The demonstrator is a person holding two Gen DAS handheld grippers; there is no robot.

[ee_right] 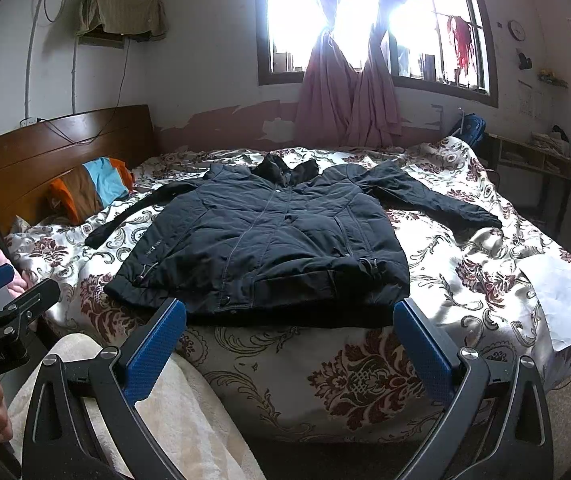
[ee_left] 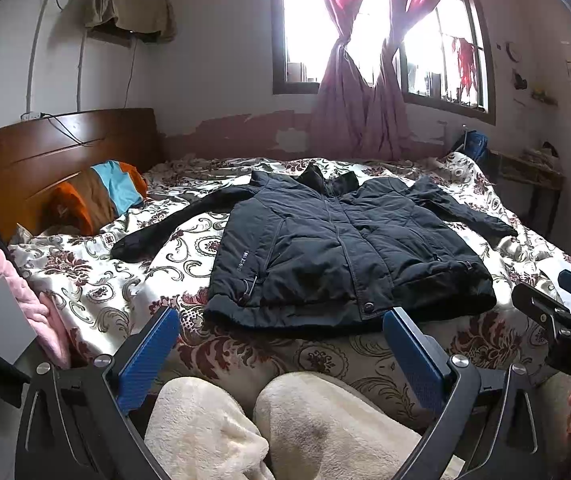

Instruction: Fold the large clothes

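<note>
1. A dark padded jacket (ee_left: 345,248) is laid flat, front up and zipped, on a bed (ee_left: 97,280) covered by a floral quilt; both sleeves are spread outward, and the hem is turned toward the near edge of the bed.
2. The left gripper (ee_left: 281,320) is held short of the hem; its 2 blue-padded jaws are spread wide and nothing is gripped between them.
3. The right gripper (ee_right: 289,312) is likewise held just before the hem, jaws wide apart and empty.
4. No open container can be made out; a white sheet of paper (ee_right: 569,300) is seen lying on the quilt at the right, well apart from the jacket.
5. A striped pillow (ee_left: 101,196) is propped against the wooden headboard (ee_left: 45,156); pink fleece fabric (ee_left: 25,292) is seen at the left edge.
6. The person's knees, clad in cream fleece (ee_left: 265,428), are seen below the left gripper.
</note>
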